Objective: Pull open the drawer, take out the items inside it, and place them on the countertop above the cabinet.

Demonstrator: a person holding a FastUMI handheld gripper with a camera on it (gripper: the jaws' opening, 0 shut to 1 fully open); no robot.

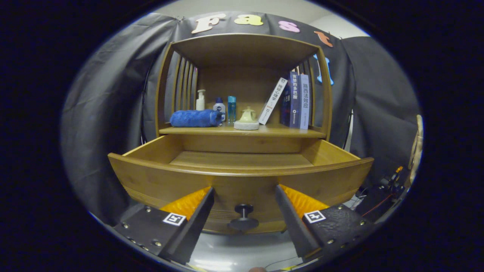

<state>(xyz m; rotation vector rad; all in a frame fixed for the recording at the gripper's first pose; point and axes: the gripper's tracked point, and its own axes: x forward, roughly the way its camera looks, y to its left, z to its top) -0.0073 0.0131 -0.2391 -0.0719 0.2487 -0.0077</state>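
The wooden drawer (159,181) of the cabinet stands pulled out toward me, and the part of its floor that I see is bare wood. Its dark round knob (244,209) sits on the drawer front, between my two fingers and a little beyond their tips. My gripper (244,190) is open, its fingers spread wide to either side of the knob and touching nothing. On the countertop (272,131) above the drawer lie a rolled blue towel (194,118) and a pale round dish holder (246,120).
Behind the towel stand a white pump bottle (200,100), a small white bottle (219,107) and a blue bottle (231,108). Several books (297,100) lean at the right of the shelf. Cables and gear (387,185) lie to the right of the cabinet.
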